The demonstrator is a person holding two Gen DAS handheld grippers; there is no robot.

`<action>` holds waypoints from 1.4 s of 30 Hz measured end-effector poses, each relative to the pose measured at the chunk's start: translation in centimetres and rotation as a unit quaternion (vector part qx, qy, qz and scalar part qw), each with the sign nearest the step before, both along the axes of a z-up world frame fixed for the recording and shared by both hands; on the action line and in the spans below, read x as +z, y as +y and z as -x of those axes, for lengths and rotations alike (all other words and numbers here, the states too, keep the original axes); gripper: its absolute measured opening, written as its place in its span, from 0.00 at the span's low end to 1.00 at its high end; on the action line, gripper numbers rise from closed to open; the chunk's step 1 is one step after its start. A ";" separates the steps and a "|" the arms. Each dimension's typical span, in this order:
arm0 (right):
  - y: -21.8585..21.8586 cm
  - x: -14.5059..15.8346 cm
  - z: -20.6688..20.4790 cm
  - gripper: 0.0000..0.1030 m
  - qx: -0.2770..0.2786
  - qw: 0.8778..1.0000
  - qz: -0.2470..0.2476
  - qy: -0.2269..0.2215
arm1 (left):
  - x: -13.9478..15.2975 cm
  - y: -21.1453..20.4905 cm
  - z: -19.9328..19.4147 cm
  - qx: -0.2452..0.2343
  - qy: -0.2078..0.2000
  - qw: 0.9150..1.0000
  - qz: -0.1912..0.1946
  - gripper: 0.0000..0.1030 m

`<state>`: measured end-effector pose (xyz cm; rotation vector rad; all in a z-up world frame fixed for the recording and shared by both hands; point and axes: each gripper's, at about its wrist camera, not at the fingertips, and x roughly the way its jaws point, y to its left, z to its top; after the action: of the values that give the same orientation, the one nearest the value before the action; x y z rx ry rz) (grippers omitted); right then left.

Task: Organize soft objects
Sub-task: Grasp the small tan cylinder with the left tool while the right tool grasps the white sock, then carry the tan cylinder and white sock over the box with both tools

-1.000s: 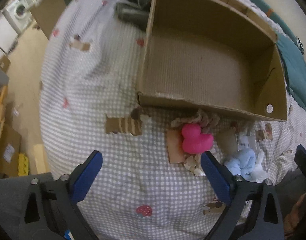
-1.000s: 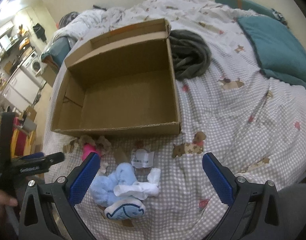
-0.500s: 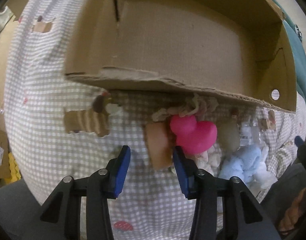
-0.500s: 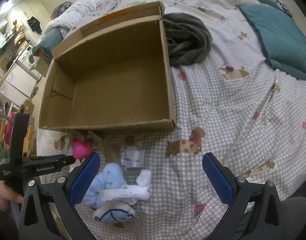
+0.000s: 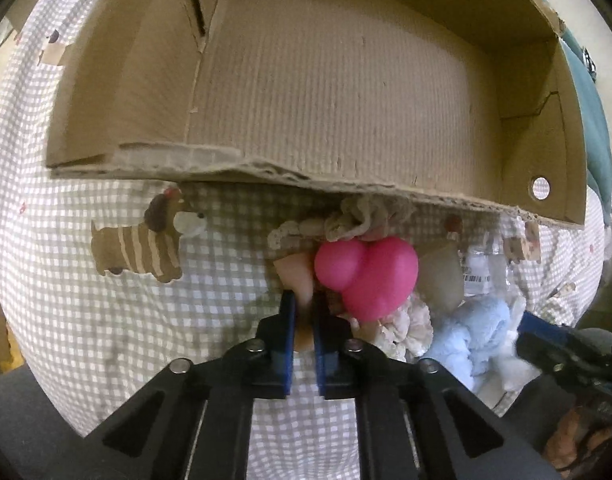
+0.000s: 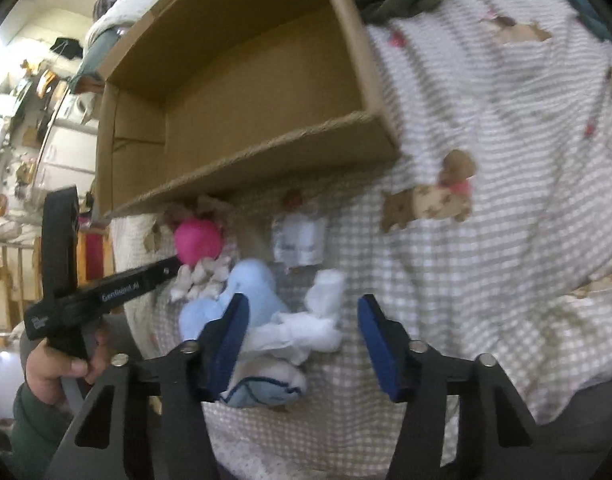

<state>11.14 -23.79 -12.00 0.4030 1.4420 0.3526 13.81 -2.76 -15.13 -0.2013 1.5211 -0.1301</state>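
Left tongs (image 5: 304, 300) clenched on a flat peach-tan soft piece (image 5: 296, 274), its long axis along the fingers, pointing at the corrugated cardboard box (image 5: 345, 92); a glossy rounded pink toy (image 5: 369, 276) touches it on the right. Right tongs (image 6: 302, 320) released, straddling white socks (image 6: 306, 330) and a fluffy light-blue plush (image 6: 250, 284) on the gingham bed sheet (image 6: 485, 120), just before the box.
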 end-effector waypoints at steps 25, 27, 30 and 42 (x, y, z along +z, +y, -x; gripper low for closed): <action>0.7 2.4 0.4 0.26 -0.014 0.995 -0.021 -0.099 | 6.4 9.8 6.1 0.092 -0.065 0.993 0.018 0.05; 0.5 2.9 0.7 0.26 -0.015 0.994 -0.025 -0.109 | 6.9 9.6 6.5 0.096 -0.077 0.992 0.013 0.05; -1.2 4.5 1.8 0.26 -0.022 0.989 -0.039 -0.139 | 8.6 9.8 7.3 0.095 -0.114 0.989 -0.013 0.05; -2.7 8.0 2.7 0.26 -0.048 0.975 -0.046 -0.214 | 13.6 8.1 8.1 0.105 -0.215 0.970 -0.032 0.04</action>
<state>8.43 -26.52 -3.96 0.4398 0.9840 0.4007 5.66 5.36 -1.57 -0.2628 1.0625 0.0437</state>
